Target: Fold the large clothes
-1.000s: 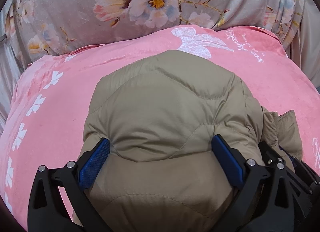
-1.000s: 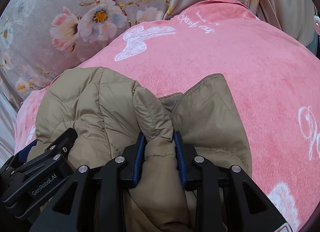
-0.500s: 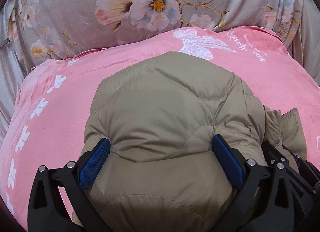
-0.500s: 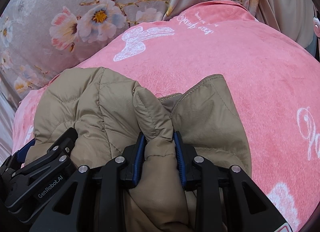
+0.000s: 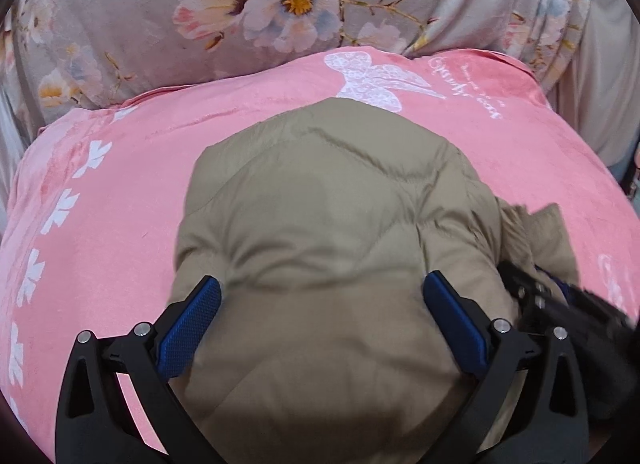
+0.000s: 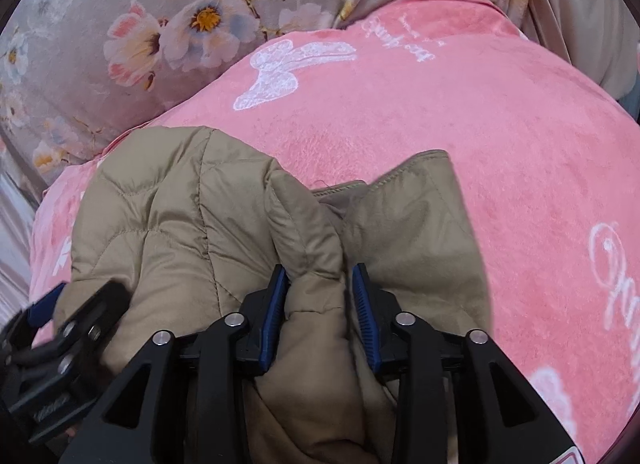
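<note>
- The work surface was a pink blanket (image 5: pixel 132 191) with white butterfly and flower prints, spread over a bed or couch; behind it lay a grey floral cover (image 5: pixel 120 23).
- One garment was present: a tan quilted jacket (image 5: pixel 332 199), bundled into a compact mound near the middle of the blanket, close to both tools.
- The left gripper (image 5: pixel 322 304) straddled the near end of the mound, its jaws set wide apart with the padded bulk between them. The blue pads (image 5: pixel 188 328) touched the fabric at either side; whether they pressed or merely rested against it could not be told.
- The right gripper (image 6: pixel 320 296) had its jaws drawn close together, clamped on a raised ridge of the jacket, with a flap of the same cloth lying beside it on the right.
- Judgement: the wide hold appeared meant to steady the bulk, while the narrow pinch controlled a loose edge for the fold.
- Count: one jacket, two grippers, one blanket, one floral cover.
- The right tool, seen at the edge of the left view, was blurred.
</note>
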### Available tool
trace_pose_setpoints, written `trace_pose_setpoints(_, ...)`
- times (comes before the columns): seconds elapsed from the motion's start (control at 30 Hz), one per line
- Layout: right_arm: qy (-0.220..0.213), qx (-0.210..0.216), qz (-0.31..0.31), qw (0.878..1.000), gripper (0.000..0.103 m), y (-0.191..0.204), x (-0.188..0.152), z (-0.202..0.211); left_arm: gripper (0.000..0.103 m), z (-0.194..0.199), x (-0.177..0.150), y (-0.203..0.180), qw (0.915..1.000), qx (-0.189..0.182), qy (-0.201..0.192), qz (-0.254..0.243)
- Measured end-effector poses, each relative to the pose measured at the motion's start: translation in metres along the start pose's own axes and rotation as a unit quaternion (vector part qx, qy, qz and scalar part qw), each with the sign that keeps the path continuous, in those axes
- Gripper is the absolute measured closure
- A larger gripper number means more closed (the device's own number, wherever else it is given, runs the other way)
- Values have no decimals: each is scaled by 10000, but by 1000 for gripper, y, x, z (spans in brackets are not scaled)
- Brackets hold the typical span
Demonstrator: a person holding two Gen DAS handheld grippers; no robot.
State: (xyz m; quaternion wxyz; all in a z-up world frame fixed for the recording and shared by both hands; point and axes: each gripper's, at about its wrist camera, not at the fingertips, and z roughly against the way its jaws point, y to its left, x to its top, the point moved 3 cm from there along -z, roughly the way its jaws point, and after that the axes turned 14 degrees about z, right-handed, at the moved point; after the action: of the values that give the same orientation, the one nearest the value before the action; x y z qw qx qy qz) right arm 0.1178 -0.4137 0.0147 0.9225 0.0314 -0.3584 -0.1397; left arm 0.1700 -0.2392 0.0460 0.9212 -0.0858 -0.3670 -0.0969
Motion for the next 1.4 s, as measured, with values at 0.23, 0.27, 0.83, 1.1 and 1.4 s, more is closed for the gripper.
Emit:
trace_pose_setpoints(0.23,-248,-90,715,9971,70,33,-35,106,5,64,-36,53,9985,-109,520,-143)
trace_pose_setpoints(0.27,-163,-78,799,9966,70,38,-43,109,5,68,-45,59,9983,-6,538,-218)
trace_pose_setpoints(0.83,311,362,9,9989,71,15,-109,65,5,55,-88,87,9917,-385,1147,440)
trace_pose_setpoints(1.1,60,377,-20,9993,70,18,-115,66,5,50,-88,85,9923,-340,1122,402)
trace_pose_setpoints(1.4,-190,1026,-685,9922,42,-5,-104,96,5,65,-49,120,9738,-1359,1304,1277)
